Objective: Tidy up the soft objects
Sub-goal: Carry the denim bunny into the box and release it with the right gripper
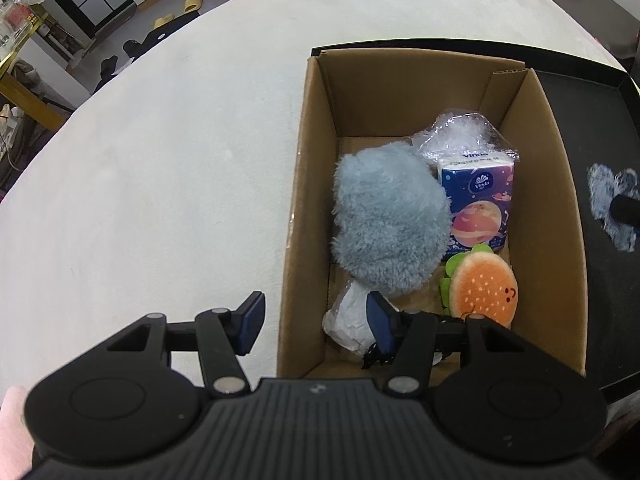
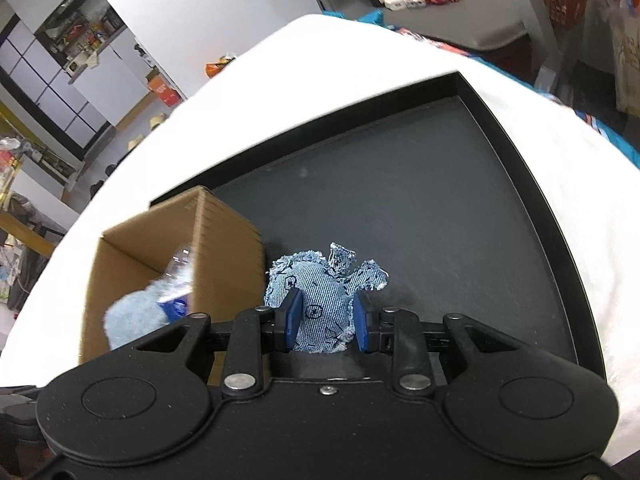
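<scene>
On the black tray [image 2: 440, 184], just right of the cardboard box [image 2: 224, 248], the denim toy [image 2: 320, 300] sits between the right gripper [image 2: 326, 322] pads, which press its two sides in a firm grasp. The left gripper [image 1: 314, 322] hangs spread wide over the box's near left wall, holding nothing. Inside the box lie a blue plush [image 1: 388, 216], tissue pack [image 1: 478, 200], burger plush [image 1: 484, 290] and white wad [image 1: 348, 322].

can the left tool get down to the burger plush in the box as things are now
Probably yes. The left tool is open and empty, hovering over the near end of the cardboard box, whose top is open. The burger plush lies uncovered at the near right, beside the fluffy blue plush.
</scene>
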The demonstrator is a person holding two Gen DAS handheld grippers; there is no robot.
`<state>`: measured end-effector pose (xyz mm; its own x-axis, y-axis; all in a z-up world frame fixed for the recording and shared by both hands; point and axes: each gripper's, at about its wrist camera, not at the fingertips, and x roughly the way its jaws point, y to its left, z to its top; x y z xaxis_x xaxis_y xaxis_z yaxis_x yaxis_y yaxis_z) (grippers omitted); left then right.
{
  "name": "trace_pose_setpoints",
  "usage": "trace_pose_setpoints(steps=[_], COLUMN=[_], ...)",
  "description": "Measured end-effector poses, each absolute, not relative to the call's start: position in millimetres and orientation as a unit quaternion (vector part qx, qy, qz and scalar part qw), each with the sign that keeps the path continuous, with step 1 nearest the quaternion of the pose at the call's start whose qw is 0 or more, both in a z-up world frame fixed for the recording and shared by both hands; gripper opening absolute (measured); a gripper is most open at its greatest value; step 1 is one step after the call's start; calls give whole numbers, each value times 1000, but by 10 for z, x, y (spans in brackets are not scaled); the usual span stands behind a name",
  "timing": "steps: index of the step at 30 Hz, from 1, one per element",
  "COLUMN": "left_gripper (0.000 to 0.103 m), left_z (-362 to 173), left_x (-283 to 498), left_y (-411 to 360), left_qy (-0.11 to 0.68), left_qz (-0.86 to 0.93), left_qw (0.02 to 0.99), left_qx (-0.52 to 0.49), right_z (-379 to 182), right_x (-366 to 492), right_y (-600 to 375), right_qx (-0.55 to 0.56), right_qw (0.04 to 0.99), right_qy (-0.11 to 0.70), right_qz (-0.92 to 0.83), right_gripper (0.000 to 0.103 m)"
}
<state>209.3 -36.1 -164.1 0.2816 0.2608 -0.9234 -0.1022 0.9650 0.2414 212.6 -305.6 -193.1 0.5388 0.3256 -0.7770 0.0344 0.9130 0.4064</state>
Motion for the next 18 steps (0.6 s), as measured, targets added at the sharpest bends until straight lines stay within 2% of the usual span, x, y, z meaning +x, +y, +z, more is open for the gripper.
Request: trace_pose_setpoints(steps=[18], left_gripper=[52], left_z=[-1643], left_x=[2063], left_y=[-84], left_qy=[576], left_qz=[94], left_qw=[812], left_qx=[19], right_z=[-1455], right_x=[2221], right_y=[-2650], right_qx=[166], right_qw=[878], right_qy=[432], right_qz=[125], right_gripper=[27])
